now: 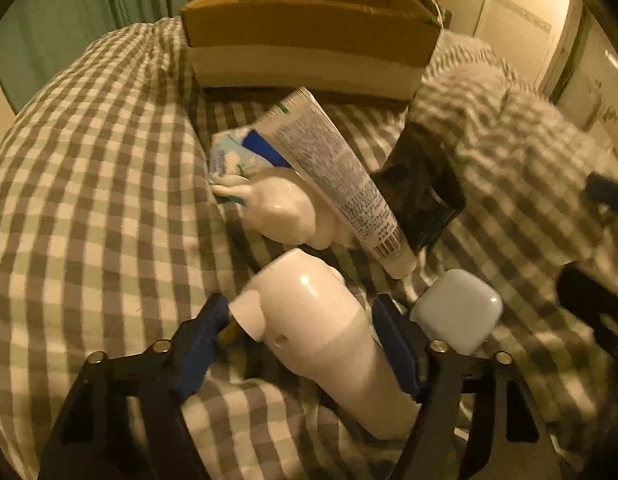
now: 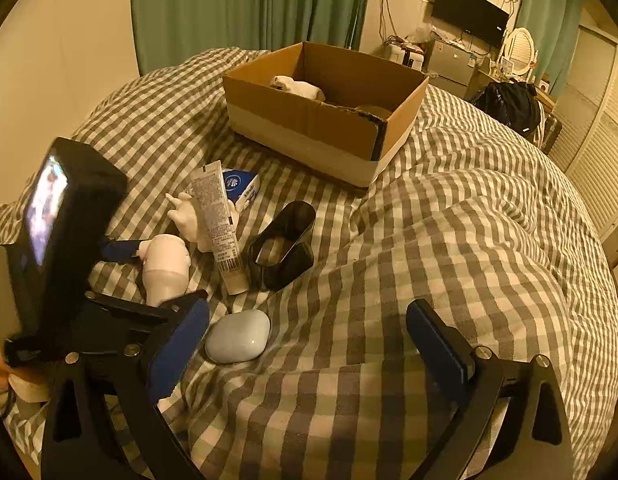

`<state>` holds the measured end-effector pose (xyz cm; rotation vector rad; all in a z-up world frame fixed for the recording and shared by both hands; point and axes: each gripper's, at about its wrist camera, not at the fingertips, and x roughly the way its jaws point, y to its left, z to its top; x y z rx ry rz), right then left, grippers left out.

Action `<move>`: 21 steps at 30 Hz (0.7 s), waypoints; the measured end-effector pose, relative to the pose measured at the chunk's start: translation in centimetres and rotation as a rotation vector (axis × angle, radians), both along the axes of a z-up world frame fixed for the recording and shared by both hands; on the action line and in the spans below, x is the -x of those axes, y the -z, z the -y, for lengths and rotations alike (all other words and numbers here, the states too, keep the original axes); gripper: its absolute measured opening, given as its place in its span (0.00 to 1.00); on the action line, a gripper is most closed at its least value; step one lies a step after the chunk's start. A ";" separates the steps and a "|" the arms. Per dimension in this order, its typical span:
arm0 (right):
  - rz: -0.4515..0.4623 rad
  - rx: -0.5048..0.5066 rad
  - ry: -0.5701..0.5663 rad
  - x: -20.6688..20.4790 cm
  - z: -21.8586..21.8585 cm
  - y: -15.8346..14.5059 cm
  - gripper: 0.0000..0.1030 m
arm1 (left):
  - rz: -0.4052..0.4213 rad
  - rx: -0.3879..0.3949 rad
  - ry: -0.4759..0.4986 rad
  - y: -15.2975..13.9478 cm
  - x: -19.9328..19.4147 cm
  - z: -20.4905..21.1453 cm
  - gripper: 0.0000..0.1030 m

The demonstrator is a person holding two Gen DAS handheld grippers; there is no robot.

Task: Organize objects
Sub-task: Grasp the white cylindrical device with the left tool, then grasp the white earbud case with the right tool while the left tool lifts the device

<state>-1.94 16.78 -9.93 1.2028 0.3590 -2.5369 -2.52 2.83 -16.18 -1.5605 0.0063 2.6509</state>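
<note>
Left claw is clamping its blue pads on a white figurine lying on the checked bed, nr the toothpaste tube & cardboard box; right claw is gaping wide, holding nothing

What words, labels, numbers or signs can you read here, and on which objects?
None legible.
White squeeze tube: fine print and barcode, too small.
Blue-and-white packet: round logo and lettering, blurred.
Brown cardboard box: no text visible.
</note>
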 end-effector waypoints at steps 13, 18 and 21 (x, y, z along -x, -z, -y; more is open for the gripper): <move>0.111 -0.033 -0.125 1.2 2.8 1.4 0.91 | -0.125 -0.029 0.001 -5.7 -2.5 3.9 0.67; 0.210 -0.113 -0.200 1.8 5.3 4.5 0.65 | -0.139 -0.030 -0.016 -5.6 -1.6 3.5 0.67; 0.258 -0.172 -0.222 2.0 6.2 5.9 0.65 | -0.136 -0.037 -0.021 -5.7 -2.0 3.8 0.67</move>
